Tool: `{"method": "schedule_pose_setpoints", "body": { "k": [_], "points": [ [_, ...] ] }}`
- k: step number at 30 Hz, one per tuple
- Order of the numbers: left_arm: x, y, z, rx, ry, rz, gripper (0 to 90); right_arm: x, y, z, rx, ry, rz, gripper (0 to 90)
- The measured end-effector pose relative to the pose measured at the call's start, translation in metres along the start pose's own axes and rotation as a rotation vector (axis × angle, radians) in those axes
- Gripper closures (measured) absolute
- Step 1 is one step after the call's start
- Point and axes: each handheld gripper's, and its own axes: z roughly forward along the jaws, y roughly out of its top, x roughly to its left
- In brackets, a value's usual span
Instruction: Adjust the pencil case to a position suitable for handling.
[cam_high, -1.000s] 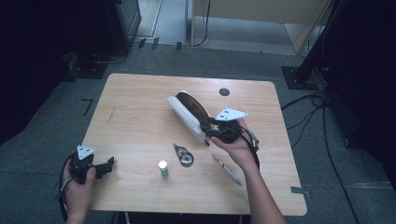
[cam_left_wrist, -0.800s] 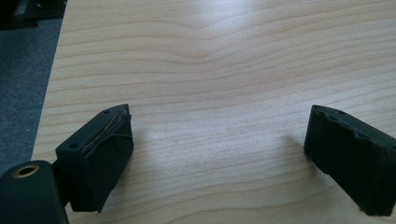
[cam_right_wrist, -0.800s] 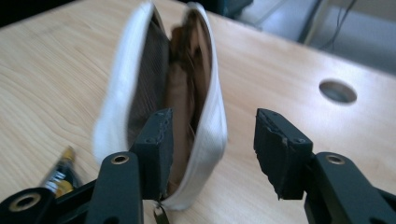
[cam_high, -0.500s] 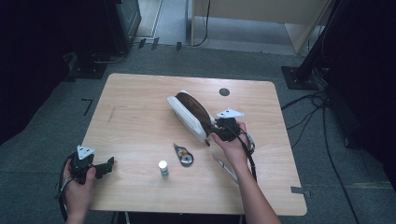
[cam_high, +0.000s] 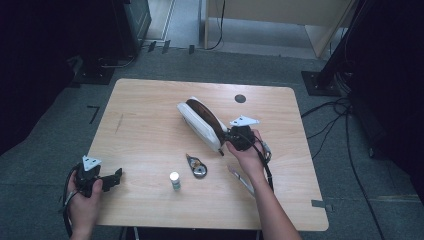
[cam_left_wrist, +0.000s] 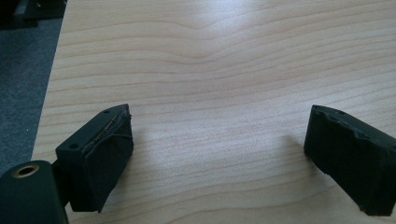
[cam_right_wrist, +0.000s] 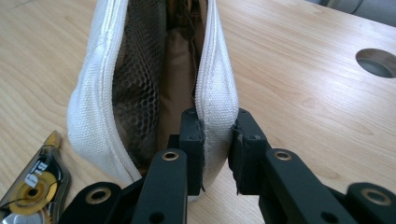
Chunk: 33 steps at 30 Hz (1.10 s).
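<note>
With our right gripper (cam_right_wrist: 217, 140) we have just been closing on the near wall of the open pouch (cam_high: 202, 122) mid-table, to hold it open beside the tape (cam_high: 196, 166) and bottle (cam_high: 174, 180), while our left gripper (cam_high: 102, 180) rests unclenched at the table's (cam_high: 150, 100) corner.

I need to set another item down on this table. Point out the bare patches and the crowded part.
Free: the table's far-left stretch, from the white pencil case out to the left edge, and the far-right corner beyond the round hole. Crowded: the near middle, where the small bottle, correction tape and right tool clamped on the case wall sit close.
</note>
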Motion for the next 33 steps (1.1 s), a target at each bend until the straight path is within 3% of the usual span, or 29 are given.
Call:
{"method": "schedule_pose_setpoints", "body": {
  "k": [4, 7, 17, 23, 30, 33],
  "points": [
    [0.0, 0.0, 0.0, 0.0, 0.001, 0.002, 8.3, 0.001, 0.002, -0.002, -0.009, 0.028, -0.05, 76.9],
    [0.0, 0.0, 0.0, 0.0, 0.0, 0.001, 8.4, 0.001, 0.003, -0.003, -0.013, 0.057, -0.061, 77.8],
    [0.0, 0.0, 0.0, 0.0, 0.001, 0.002, 8.3, -0.005, 0.004, 0.006, -0.01, 0.138, 0.024, 78.7],
    [0.0, 0.0, 0.0, 0.0, 0.0, 0.001, 8.3, 0.0, 0.004, 0.012, -0.009, 0.156, 0.033, 78.1],
    [0.0, 0.0, 0.0, 0.002, -0.004, 0.004, 8.4, 0.002, 0.004, 0.003, -0.032, 0.139, 0.041, 58.0],
    [0.0, 0.0, 0.0, 0.002, -0.004, 0.004, 8.3, 0.002, 0.005, -0.008, -0.056, 0.124, 0.045, 55.1]
  ]
}}
